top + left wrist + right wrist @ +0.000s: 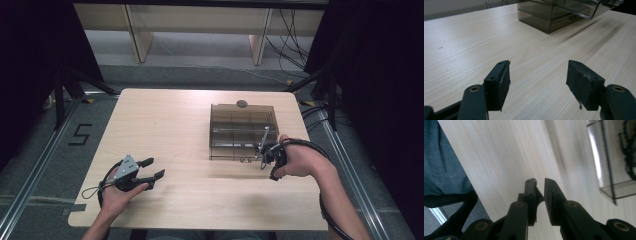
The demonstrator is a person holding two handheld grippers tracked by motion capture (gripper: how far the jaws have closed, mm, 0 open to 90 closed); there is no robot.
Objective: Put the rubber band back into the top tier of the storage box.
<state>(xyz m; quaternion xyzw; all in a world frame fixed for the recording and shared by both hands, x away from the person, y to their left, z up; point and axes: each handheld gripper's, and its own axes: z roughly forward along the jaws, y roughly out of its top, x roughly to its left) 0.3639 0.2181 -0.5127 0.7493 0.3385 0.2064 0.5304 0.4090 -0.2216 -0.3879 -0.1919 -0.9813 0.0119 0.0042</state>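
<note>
High view: smoky clear compartment box (242, 131) beside the nearly closed, empty right tool (265, 152); left tool (154, 168) gapes empty.

**Around the Bench: Floor, Rails and Cables**

The light wooden bench (165, 125) stands on a grey carpeted floor (200, 75). To its left, black tape on the floor forms a figure 5 (80, 134), beside a metal rail (35, 172) running along the carpet; a matching rail (350, 175) lies on the right. Beyond the far edge, pale wooden furniture legs (139, 35) stand against the wall, with black cables (290, 40) trailing down near them. Dark curtains (30, 60) hang on both sides. A small round grey object (242, 104) sits near the bench's far edge.
</note>
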